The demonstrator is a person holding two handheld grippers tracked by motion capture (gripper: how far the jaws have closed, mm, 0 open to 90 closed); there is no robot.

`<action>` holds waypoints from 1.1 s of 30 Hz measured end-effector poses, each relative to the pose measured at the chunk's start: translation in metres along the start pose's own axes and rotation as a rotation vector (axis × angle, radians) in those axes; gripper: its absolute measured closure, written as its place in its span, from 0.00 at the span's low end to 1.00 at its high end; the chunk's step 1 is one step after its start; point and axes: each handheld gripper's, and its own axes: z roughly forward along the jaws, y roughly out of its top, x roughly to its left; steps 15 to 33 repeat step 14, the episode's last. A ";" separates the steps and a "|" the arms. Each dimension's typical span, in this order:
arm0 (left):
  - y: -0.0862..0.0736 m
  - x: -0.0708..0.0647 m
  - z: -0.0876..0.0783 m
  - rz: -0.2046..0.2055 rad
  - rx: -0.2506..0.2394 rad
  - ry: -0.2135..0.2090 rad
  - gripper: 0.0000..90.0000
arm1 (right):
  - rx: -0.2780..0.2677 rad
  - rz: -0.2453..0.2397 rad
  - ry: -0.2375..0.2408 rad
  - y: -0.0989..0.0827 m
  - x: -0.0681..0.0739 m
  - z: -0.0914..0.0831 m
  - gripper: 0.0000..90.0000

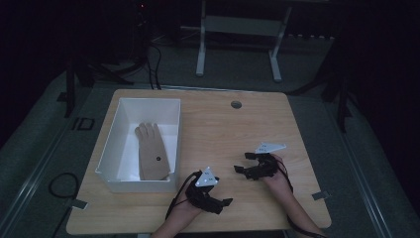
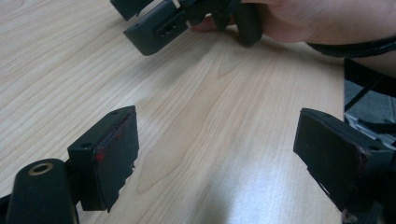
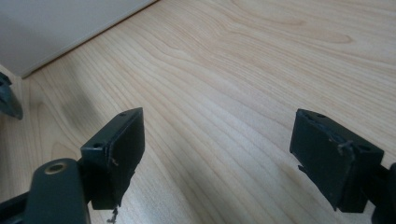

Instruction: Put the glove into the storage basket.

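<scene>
— Surface?
— Pale wooden table (image 1: pixel 237 129), grain running lengthwise, a small round grey cap (image 1: pixel 236 104) set near the far edge. Lit from above; dark all round.

— Beyond it?
— Grey floor (image 1: pixel 317 74), white legs of a stand (image 1: pixel 237 44) at the back, black cables (image 1: pixel 153 64) trailing on the left. Two bits of tape at the near corners.

— On the table?
— White box (image 1: pixel 111 148) at the left, open at the top. Inside, a brown glove (image 1: pixel 151 151) lying flat, fingers pointing away, a dark dot on the palm.

— Tongs?
— Left gripper (image 1: pixel 220 203) low over the near edge, just right of the box corner. Jaws spread wide in the left gripper view, bare wood between, nothing held. Right gripper (image 1: pixel 245 163) near it, further right and a little further back — jaws also wide apart, empty, pointed toward the box. Both well apart from the glove.
</scene>
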 end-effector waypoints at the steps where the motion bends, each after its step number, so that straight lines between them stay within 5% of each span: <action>1: -0.003 0.002 0.001 -0.006 -0.003 0.003 0.16 | -0.001 -0.003 0.001 0.000 0.000 0.000 0.20; 7: -0.010 0.005 0.002 -0.026 -0.017 0.003 0.16 | 0.003 -0.035 -0.010 -0.002 0.003 0.001 0.19; 33: -0.010 0.002 0.002 -0.005 -0.021 0.006 0.16 | -0.001 -0.028 -0.014 -0.004 0.000 0.000 0.19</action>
